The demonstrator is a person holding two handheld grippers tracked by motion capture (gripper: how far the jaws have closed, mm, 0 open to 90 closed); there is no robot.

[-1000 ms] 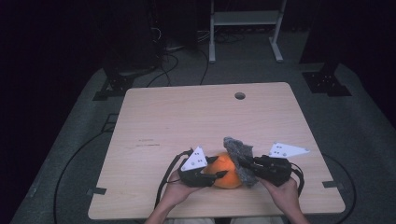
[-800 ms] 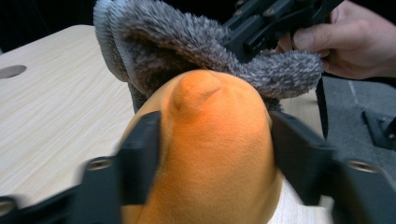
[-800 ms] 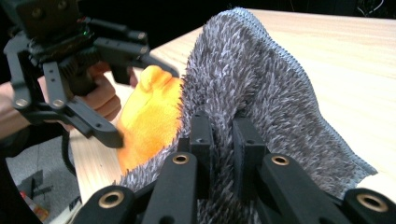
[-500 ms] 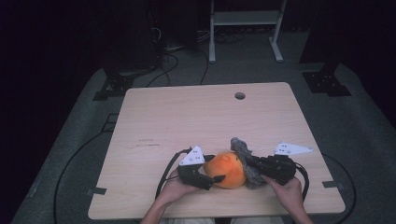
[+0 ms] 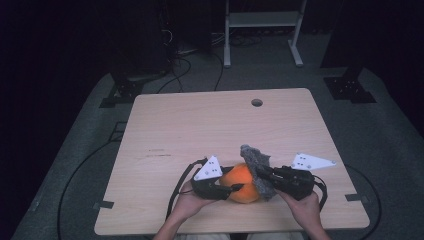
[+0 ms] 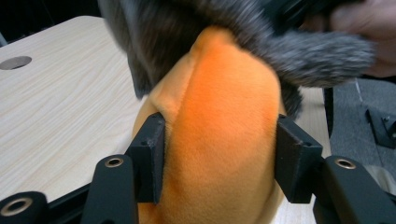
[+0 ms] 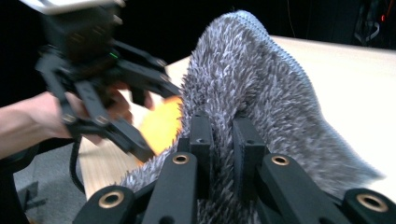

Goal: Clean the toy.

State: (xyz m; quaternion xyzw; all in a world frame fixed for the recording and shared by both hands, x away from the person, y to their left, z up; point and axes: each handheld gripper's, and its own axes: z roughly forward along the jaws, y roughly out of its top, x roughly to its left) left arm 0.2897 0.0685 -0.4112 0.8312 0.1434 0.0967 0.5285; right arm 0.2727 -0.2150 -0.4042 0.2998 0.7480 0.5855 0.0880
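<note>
Wooden table [image 5: 200, 130]: orange plush [image 5: 239, 182] half inside grey furry cover [image 5: 256, 162].

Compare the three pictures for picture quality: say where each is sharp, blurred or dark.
High view: the table is evenly lit and fairly sharp, the room behind nearly black. Left gripper view: the orange plush is sharp, the grey furry fabric above it smeared. Right gripper view: the right gripper and the fur are crisp, the left gripper farther off motion-blurred, the background dark.
</note>
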